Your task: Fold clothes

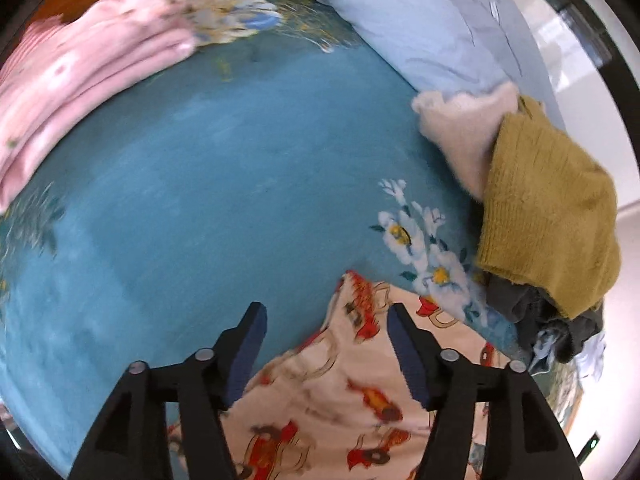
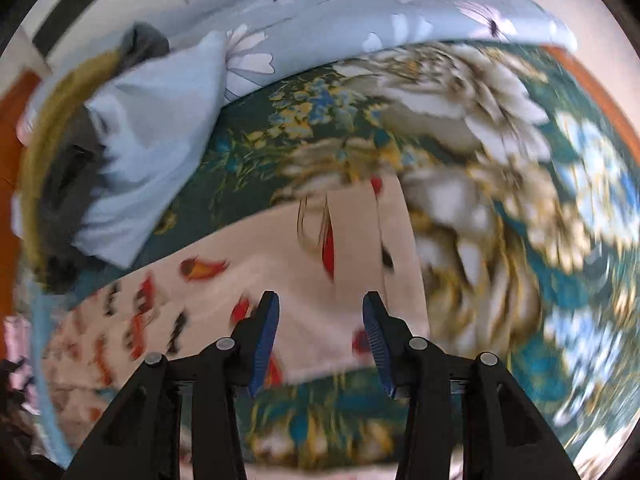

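Observation:
A cream garment with red and orange car prints [image 1: 344, 392] lies on the teal floral bedspread [image 1: 208, 184]. My left gripper [image 1: 326, 312] is open above the garment's upper corner, jaws wide apart and holding nothing. In the right wrist view the same garment [image 2: 248, 280] lies spread flat. My right gripper [image 2: 320, 304] is open just above its edge, holding nothing. The right view is blurred by motion.
A folded pink garment [image 1: 80, 76] lies at the far left. A pile with a mustard knit [image 1: 548, 216], a white fluffy piece [image 1: 460, 132] and dark clothes [image 1: 536, 320] sits at the right. A pale blue floral pillow [image 1: 420, 24] lies behind; it also shows in the right wrist view [image 2: 320, 28].

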Demonstrator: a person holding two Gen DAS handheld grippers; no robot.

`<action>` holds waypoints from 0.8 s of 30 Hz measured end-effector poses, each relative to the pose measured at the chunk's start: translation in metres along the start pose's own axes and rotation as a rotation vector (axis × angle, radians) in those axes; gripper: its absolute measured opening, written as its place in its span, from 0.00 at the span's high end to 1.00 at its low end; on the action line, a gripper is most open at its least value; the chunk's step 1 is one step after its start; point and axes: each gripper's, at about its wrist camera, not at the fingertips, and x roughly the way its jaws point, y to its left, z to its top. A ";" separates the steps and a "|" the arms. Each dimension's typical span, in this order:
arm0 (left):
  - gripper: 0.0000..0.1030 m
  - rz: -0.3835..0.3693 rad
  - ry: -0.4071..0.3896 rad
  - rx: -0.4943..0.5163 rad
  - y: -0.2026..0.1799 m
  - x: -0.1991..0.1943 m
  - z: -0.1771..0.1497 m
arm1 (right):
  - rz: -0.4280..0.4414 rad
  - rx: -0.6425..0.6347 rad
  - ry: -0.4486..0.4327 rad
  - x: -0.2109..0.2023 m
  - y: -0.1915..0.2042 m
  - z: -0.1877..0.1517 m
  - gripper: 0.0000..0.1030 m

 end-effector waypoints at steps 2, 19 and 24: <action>0.33 0.025 0.024 0.033 -0.008 0.013 0.004 | -0.047 0.007 0.044 0.016 0.001 0.009 0.57; 0.89 0.173 0.057 0.341 -0.050 0.054 -0.003 | -0.102 0.097 0.111 0.037 -0.026 0.020 0.95; 0.90 0.154 -0.069 0.364 -0.050 0.024 0.011 | -0.099 0.094 0.031 0.012 -0.036 0.033 0.98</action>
